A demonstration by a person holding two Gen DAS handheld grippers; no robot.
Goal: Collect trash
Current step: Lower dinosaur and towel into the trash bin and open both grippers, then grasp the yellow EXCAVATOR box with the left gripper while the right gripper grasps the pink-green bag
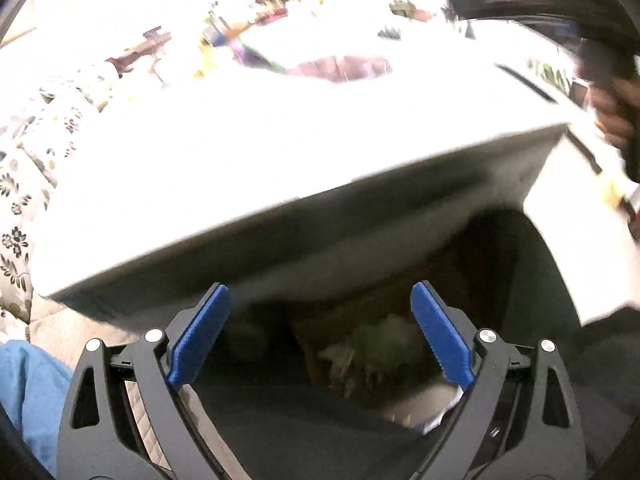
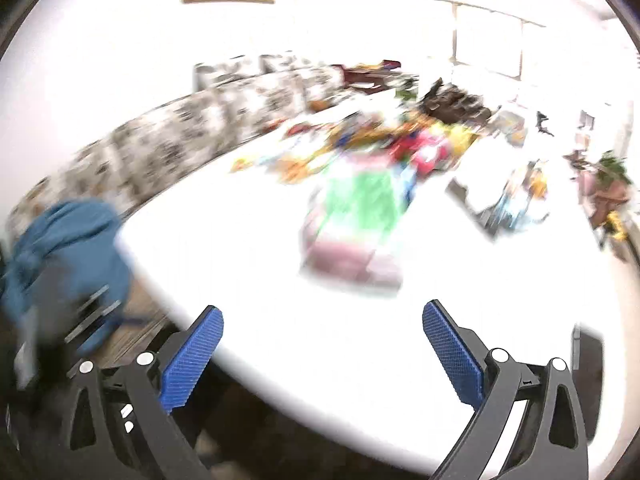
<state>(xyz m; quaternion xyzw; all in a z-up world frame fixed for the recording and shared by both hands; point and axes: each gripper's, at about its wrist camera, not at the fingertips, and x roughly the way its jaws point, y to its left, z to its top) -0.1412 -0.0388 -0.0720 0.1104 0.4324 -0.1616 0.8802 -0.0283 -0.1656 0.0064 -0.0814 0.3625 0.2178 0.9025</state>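
Both tools are spread wide, nothing gripped — left tool [image 1: 320, 332] hangs over the dark bin [image 1: 532, 280] with trash [image 1: 376, 356] inside, right tool [image 2: 322, 354] over the white counter [image 2: 248, 248] — all blurry.

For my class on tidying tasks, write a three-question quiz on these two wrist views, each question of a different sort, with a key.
1. True or false: the left tool holds a wrapper between its blue pads.
2. Multiple choice: the left tool points at A) a dark bin holding crumpled trash, B) a sofa cushion, C) a picture frame.
3. Fill in: ahead of the right tool, on the white table, lies a blurred ____-and-pink packet.

Key: 1 false, both tools stand open and empty; 2 A; 3 green.
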